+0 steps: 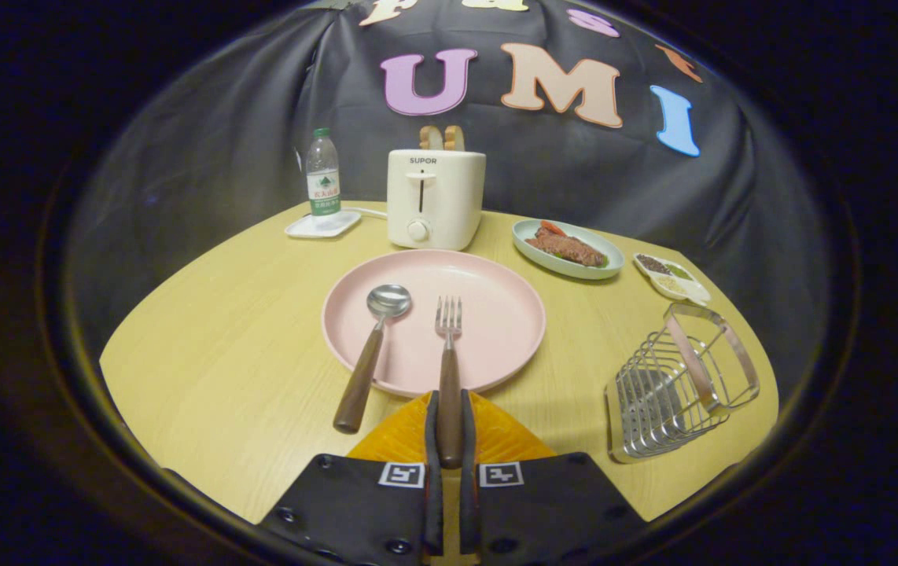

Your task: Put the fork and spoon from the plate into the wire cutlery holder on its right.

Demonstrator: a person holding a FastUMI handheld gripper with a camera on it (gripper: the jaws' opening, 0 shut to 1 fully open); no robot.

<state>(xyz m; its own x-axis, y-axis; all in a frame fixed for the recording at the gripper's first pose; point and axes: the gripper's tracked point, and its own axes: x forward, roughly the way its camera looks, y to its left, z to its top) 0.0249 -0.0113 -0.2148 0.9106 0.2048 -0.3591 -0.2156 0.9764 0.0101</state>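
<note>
A pink plate [496, 314] lies in the middle of the wooden table. A fork [449, 346] with a brown handle rests with its tines on the plate and its handle reaching back over the rim. My gripper [449, 424] is shut on the fork's handle, one finger on each side of it. A spoon [374, 346] with a brown handle lies to the left of the fork, bowl on the plate, handle end on the table. The wire cutlery holder [677, 385] stands to the right of the plate, beyond my fingers to the right.
Behind the plate stands a white toaster [435, 198] with bread in it. A water bottle [323, 174] on a small white tray is to its left. A dish of food [568, 248] and a small condiment dish [672, 277] sit at the back right.
</note>
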